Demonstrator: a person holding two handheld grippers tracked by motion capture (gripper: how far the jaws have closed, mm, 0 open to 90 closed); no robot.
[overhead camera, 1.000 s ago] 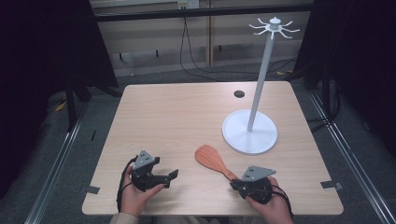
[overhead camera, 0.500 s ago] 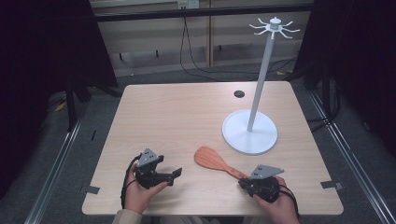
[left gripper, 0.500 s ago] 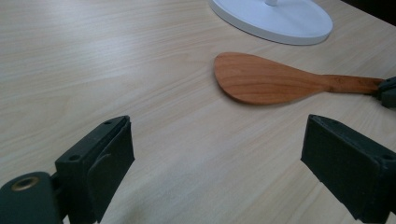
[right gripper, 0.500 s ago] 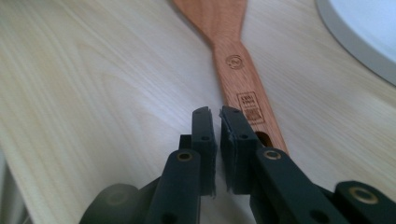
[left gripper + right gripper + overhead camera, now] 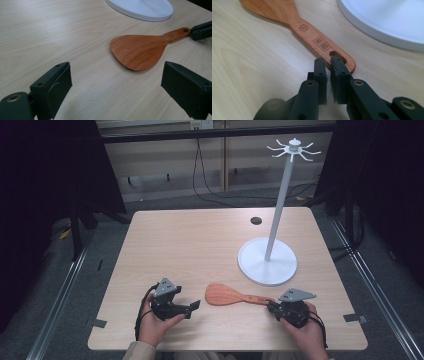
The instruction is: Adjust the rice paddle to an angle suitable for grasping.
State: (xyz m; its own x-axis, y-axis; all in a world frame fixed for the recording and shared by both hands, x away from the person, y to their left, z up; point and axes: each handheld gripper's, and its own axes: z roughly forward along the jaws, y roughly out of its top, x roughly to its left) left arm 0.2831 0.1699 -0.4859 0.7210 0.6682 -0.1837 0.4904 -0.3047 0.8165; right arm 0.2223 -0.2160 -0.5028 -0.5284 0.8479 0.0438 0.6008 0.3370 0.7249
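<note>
Down at the near edge of the light wood table (image 5: 200,240), a wooden spatula (image 5: 227,295) lies flat, its broad blade pointing toward the person's left and its handle running toward the right. Just beyond the spatula's handle stands a white stand (image 5: 270,250) with a round base, a tall thin pole and a ring of small hooks at the top; its base edge sits near the handle but apart from it. The right hand-held gripper (image 5: 272,306) is at the tip of the spatula's handle, where a slotted hole is cut. In the right gripper view its jaws are drawn almost together with a thin gap between them, and they seem to rest at the handle's end rather than clamp it, though the contact is hard to judge. The left hand-held gripper (image 5: 192,306) is just left of the spatula's blade, held by the left hand (image 5: 155,325), its jaws spread wide and holding nothing. Well beyond the spatula, a small dark round spot (image 5: 256,220) sits in the tabletop near the far edge.
</note>
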